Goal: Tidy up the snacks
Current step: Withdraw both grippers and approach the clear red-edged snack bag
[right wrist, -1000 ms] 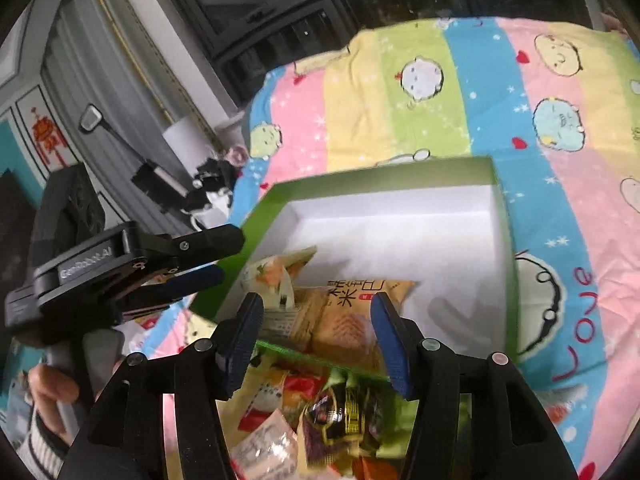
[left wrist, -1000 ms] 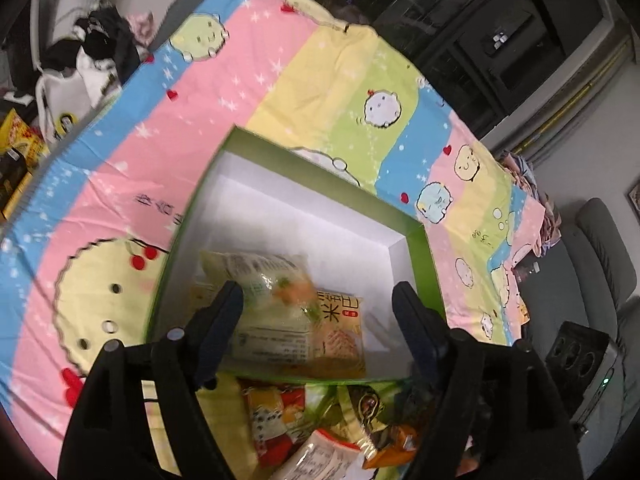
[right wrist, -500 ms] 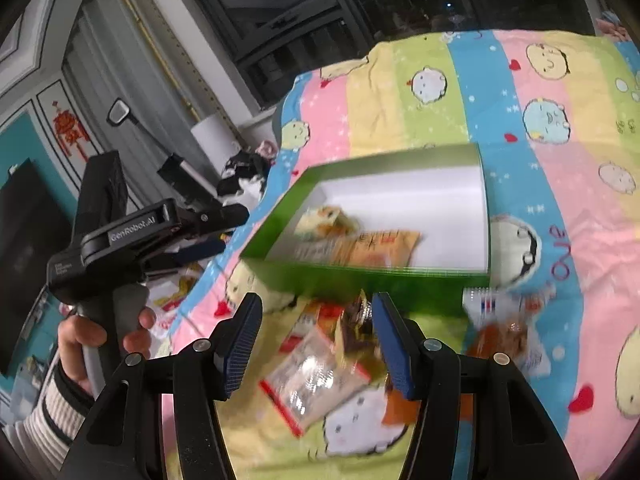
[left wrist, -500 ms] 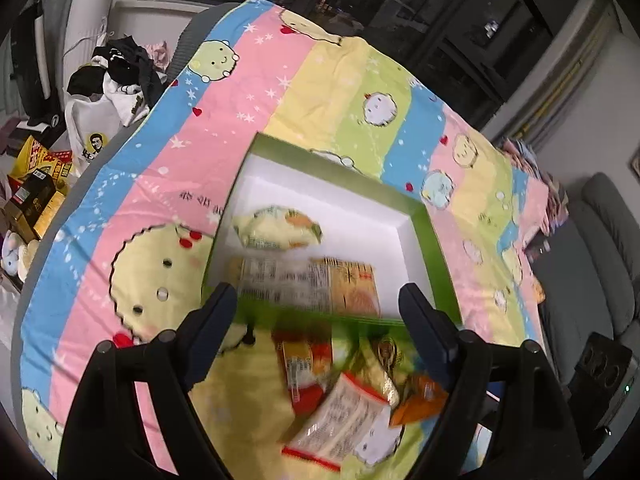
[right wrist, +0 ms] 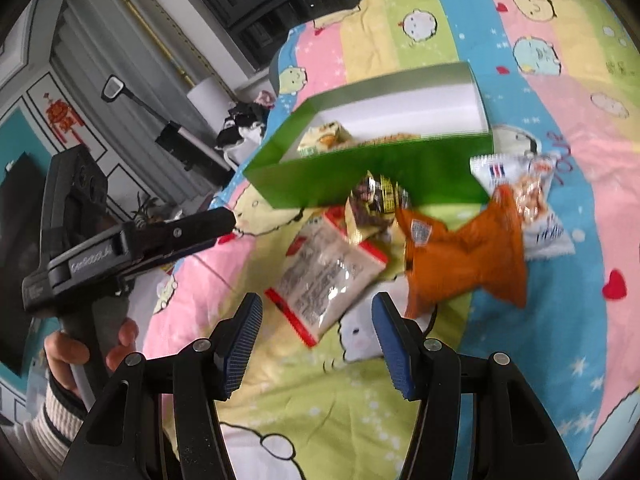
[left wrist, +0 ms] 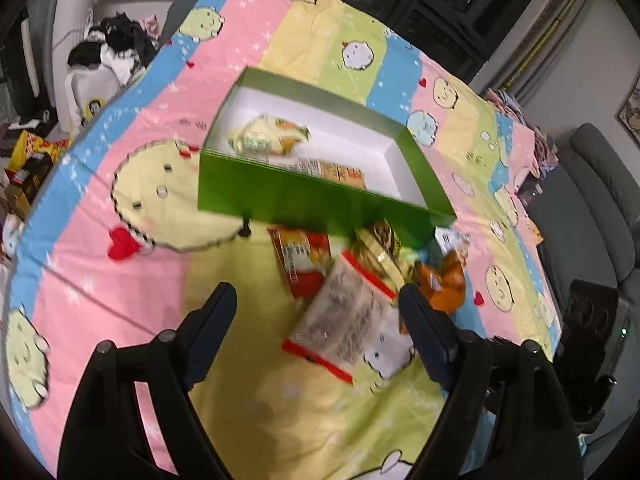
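A green box (left wrist: 304, 200) (right wrist: 360, 178) with a white inside lies on the striped cartoon bedspread and holds two snack packs (left wrist: 268, 140). In front of it lie loose snacks: a clear pack with red ends (left wrist: 344, 320) (right wrist: 324, 276), a red pack (left wrist: 300, 260), a dark pack (right wrist: 376, 200), an orange bag (right wrist: 464, 256) and a white bag (right wrist: 532, 200). My left gripper (left wrist: 316, 312) stands open and empty, short of the clear pack. My right gripper (right wrist: 316, 320) is open and empty, just before the same pack.
The left gripper's body (right wrist: 120, 240) and a hand (right wrist: 88, 352) show at the left of the right wrist view. Clothes (left wrist: 112, 48) and boxes (left wrist: 28, 160) lie beyond the bed's left edge. A grey sofa (left wrist: 600, 208) stands to the right.
Both grippers have pulled back from the box toward the near side of the bed. The loose snacks in front of the box have come fully into view. The left jaws stand slightly wider.
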The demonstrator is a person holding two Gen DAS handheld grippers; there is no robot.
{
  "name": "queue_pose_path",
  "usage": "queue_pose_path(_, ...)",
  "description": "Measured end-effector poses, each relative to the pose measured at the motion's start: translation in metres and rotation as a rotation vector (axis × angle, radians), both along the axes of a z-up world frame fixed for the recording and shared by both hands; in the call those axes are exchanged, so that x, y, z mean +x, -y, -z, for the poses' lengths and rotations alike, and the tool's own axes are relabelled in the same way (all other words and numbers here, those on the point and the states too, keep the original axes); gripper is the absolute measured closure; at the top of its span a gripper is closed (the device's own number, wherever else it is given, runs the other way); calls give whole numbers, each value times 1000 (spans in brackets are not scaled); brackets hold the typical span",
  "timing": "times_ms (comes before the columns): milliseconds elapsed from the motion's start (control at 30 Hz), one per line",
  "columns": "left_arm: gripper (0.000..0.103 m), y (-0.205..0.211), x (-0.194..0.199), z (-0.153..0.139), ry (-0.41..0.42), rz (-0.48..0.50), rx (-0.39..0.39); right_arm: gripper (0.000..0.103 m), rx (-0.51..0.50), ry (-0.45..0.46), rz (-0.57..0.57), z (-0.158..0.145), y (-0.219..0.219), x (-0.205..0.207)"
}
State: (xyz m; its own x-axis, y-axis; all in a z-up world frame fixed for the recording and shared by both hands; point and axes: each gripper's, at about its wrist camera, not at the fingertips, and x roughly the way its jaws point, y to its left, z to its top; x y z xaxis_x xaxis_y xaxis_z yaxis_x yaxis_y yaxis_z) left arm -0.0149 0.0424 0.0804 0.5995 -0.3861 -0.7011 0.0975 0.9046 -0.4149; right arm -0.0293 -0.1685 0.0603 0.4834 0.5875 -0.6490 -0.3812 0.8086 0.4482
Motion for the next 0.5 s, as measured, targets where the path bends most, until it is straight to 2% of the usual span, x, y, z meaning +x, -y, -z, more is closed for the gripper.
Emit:
queue_pose_path(267,20,3,-19,32,-65,9,-98,45,1,-67,-2,25,-6,-1)
queue_pose_path(500,20,6,-12,39,-72,45,-120,45,-31,-81,6,38,-11,11)
